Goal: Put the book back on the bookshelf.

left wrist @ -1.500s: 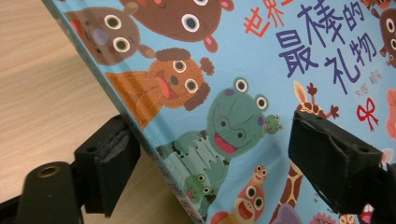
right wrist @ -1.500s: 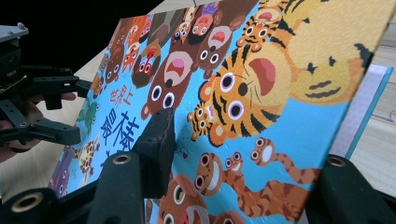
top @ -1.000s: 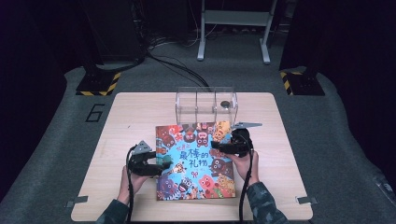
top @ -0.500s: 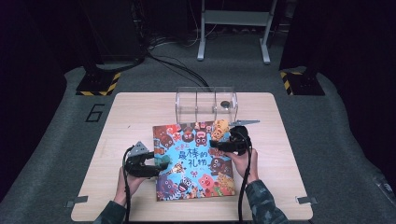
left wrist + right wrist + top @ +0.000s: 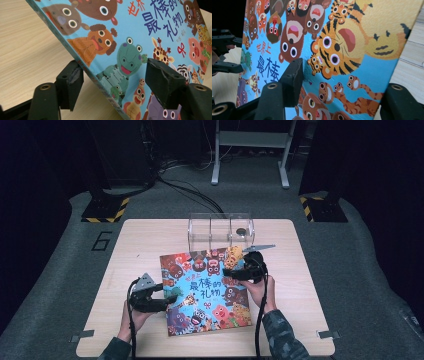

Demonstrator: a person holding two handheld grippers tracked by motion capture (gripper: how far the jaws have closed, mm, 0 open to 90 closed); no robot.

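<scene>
Item: picture book [image 5: 206, 290] | left hand-held gripper [image 5: 167, 299] closing astride my spine edge, right hand-held gripper [image 5: 231, 273] straddling, neither clamped | risk: book slips onto table [image 5: 140, 245].

Book [image 5: 140, 37] cut off by frame edges in both gripper views; small dark thing [image 5: 241, 232] in clear box [image 5: 220, 231] too small to identify.
</scene>
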